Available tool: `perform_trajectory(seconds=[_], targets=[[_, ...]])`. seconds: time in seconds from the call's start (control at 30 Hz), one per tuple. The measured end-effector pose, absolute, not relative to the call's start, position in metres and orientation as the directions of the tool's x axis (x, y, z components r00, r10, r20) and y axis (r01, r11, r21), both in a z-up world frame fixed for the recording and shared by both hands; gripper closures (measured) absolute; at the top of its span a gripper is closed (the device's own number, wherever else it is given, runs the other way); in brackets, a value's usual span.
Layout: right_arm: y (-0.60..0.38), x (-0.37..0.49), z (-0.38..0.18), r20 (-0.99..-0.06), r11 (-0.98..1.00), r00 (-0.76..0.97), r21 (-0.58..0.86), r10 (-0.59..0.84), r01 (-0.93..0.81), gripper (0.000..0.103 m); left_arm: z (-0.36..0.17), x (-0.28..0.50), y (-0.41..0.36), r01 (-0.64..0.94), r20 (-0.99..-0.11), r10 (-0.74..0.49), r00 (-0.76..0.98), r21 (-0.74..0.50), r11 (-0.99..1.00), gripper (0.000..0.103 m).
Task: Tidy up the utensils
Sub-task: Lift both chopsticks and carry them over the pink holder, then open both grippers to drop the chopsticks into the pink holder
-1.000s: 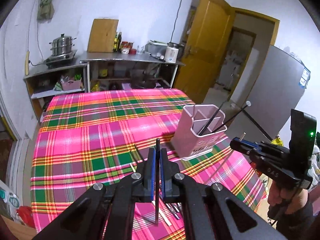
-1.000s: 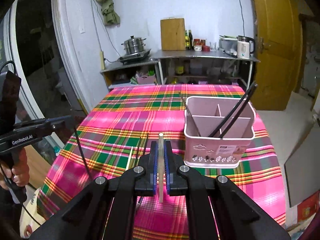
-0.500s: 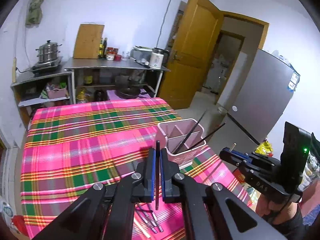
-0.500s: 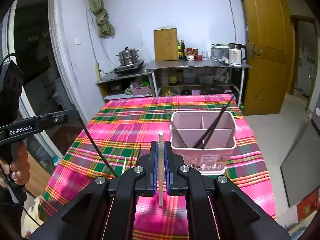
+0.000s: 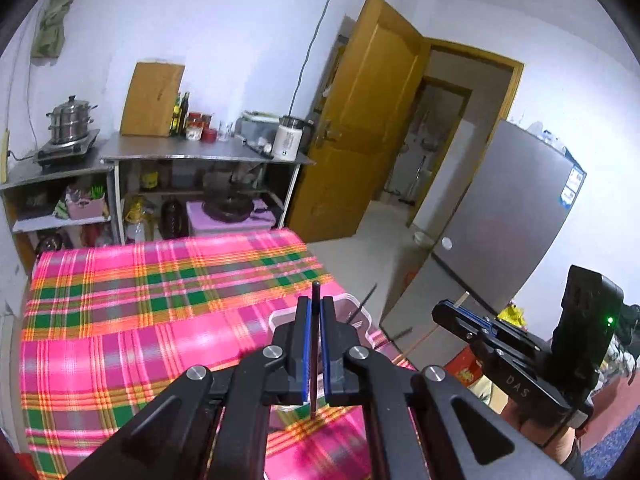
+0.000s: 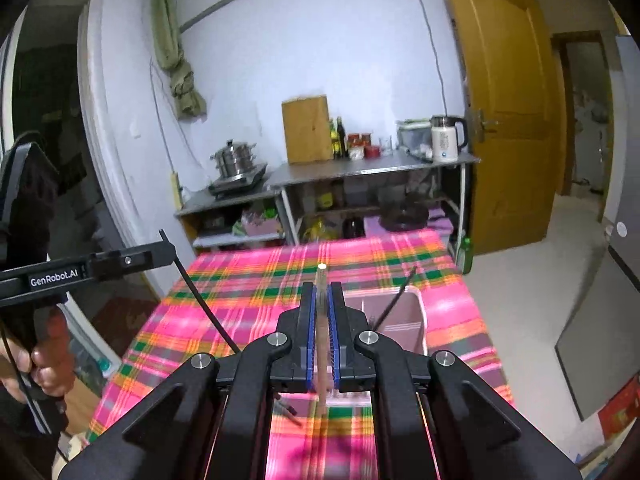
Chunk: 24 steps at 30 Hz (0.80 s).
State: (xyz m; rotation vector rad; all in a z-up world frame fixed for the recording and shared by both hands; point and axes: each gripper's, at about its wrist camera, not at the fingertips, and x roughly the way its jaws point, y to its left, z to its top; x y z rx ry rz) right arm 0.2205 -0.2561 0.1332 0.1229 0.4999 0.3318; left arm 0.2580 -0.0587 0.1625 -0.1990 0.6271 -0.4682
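Plaid-clothed counter (image 6: 224, 320) fills lower frame. My left gripper (image 5: 315, 344) clamps a dark chopstick (image 5: 315, 320), my right gripper (image 6: 321, 332) a pale chopstick (image 6: 321, 320). Pink holder (image 6: 404, 320) at center-right has some; loose utensils (image 6: 288, 410) remain below.

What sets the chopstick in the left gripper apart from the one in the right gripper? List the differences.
Colour: the left gripper holds a black chopstick, while the right gripper holds a pale wooden chopstick.
Tip: the black chopstick ends dark; the pale wooden chopstick shows a light, round end.
Thickness: the black chopstick looks slimmer than the pale wooden one.
Shared: each is clamped between shut blue pads and runs lengthwise along the fingers, above the plaid tablecloth.
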Motion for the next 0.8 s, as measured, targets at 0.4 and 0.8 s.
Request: perform_trajectory(seconds=[0.4,0.8], targets=[[-0.262,0.265,0.138,-0.415,0.946,0.854,0.213,0.314,-0.244,0.097,0.162,0.306,-0.071,0.351,-0.494,-0.475,0.728,-0.327,0.878,0.099],[-0.253,0.295,0.086,-0.52,0.949,0.795,0.197,0.314,-0.246,0.097,0.106,0.331,-0.077,0.335,-0.563,-0.47,0.68,-0.331,0.882,0.099]])
